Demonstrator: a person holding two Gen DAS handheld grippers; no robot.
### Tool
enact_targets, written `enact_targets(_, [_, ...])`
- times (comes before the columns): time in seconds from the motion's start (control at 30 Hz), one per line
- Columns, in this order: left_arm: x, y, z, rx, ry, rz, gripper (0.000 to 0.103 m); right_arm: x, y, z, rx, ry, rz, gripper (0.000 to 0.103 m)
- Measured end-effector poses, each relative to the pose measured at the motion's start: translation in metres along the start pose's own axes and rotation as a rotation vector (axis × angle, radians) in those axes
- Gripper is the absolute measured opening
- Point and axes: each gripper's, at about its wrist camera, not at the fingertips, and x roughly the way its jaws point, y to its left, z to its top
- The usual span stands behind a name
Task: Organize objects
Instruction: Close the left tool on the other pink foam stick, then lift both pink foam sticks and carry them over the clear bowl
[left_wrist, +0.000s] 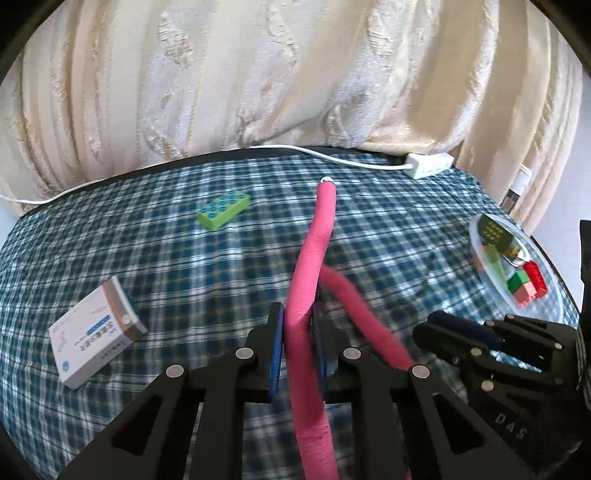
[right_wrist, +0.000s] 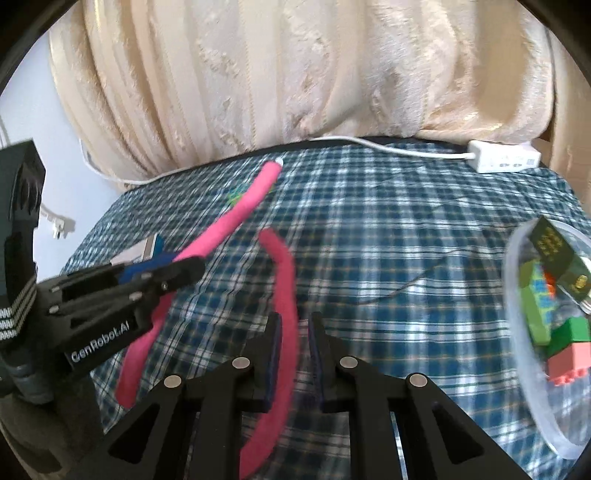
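Pink, soft bendable foam rod: clamped between left gripper pads, other limb pinched in right gripper, ends drooping ahead over checked cloth. Probably light, floppy; best gripped near each end.

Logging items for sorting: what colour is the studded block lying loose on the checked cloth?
The block is lime green with blue studs, clearest in the left wrist view.
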Motion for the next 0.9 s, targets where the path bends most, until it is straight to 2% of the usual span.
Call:
enact_targets(0.37, [-0.004,-0.041,0.009,0.050,-0.007,-0.041,0.016,-0.040,-0.043,-0.003,0.086,-0.080,-0.012,0.014])
enact_targets(0.5, [-0.012,-0.040,0.013,0.038,-0.029,-0.029,0.016,-0.033,-0.045,-0.003,0.116,-0.048,0.063,0.015])
enact_targets(0.57, [-0.014,-0.035,0.014,0.024,-0.037,-0.021,0.016,-0.027,-0.039,-0.005,0.115,-0.026,0.095,0.023])
enact_targets(0.67, [-0.016,-0.027,0.011,0.003,-0.037,-0.013,0.016,-0.018,-0.025,-0.004,0.080,-0.012,0.099,0.031])
enact_targets(0.9, [-0.015,-0.014,0.004,-0.021,-0.031,-0.026,0.016,0.006,-0.002,-0.001,0.025,0.050,0.080,0.033])
